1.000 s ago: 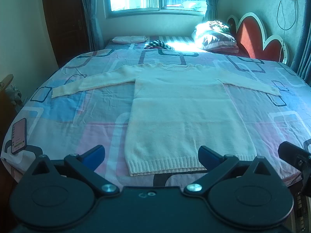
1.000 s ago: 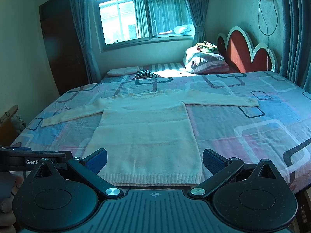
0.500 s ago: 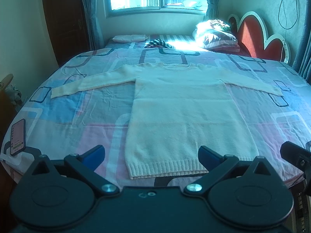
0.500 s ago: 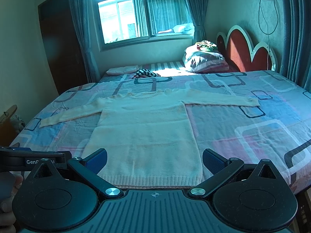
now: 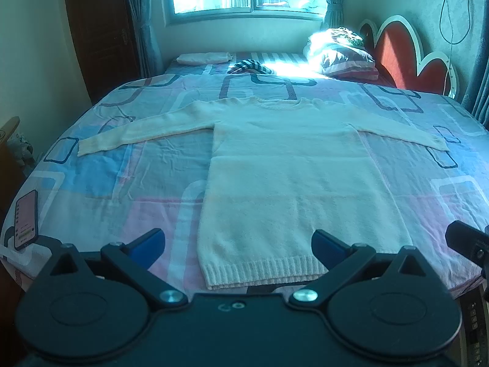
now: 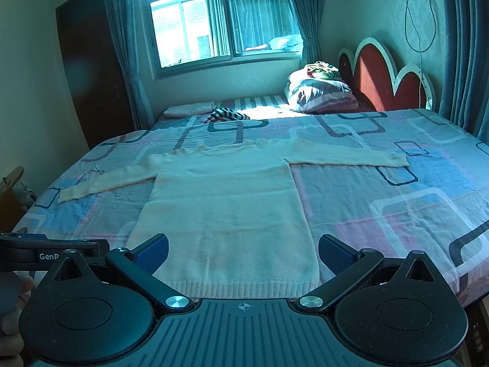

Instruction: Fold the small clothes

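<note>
A phone (image 5: 27, 220) lay at the left edge of the bed (image 5: 91, 177), screen lit. My left claw (image 5: 238, 246) hung released above the near edge, its blue pads (image 5: 149, 244) spread wide and holding nothing. Between them lay the cream knit sweater (image 5: 293, 189), flat on the patterned bedspread, both sleeves stretched out sideways, ribbed hem nearest me. My right claw (image 6: 243, 252) was likewise released and empty, poised over the hem. Farther off, a striped cloth (image 6: 226, 113) lay near the window end, and a pillow (image 6: 321, 94) sat beside the red headboard (image 6: 382, 82) on the right.
</note>
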`<state>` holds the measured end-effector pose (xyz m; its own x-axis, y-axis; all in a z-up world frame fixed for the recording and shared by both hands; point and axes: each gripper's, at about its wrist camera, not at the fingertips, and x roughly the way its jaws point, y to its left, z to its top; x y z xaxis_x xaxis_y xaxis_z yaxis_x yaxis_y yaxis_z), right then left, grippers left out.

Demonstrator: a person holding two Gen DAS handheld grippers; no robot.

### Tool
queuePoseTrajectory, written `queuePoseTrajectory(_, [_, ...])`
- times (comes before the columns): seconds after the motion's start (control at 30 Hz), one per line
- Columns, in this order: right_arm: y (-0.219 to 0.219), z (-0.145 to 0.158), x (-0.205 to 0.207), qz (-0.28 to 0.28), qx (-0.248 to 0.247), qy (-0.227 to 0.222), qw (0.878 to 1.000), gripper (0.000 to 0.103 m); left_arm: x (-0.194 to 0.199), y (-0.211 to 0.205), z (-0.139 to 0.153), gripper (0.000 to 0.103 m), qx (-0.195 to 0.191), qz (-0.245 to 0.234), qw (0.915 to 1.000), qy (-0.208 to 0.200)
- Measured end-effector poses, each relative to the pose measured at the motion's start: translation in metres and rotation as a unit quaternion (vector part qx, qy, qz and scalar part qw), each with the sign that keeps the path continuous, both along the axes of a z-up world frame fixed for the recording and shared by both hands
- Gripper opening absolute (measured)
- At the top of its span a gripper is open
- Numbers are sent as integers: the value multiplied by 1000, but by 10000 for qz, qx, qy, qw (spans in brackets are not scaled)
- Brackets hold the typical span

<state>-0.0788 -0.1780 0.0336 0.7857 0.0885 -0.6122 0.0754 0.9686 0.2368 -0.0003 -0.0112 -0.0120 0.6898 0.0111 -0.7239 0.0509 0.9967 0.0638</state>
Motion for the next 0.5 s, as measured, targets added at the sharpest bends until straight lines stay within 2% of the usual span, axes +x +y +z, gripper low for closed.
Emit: queuePoseTrajectory(0.5, [-22,-16,43,-220,-114,109,9996,103,46,-3,-11,102,20,51,9999,94])
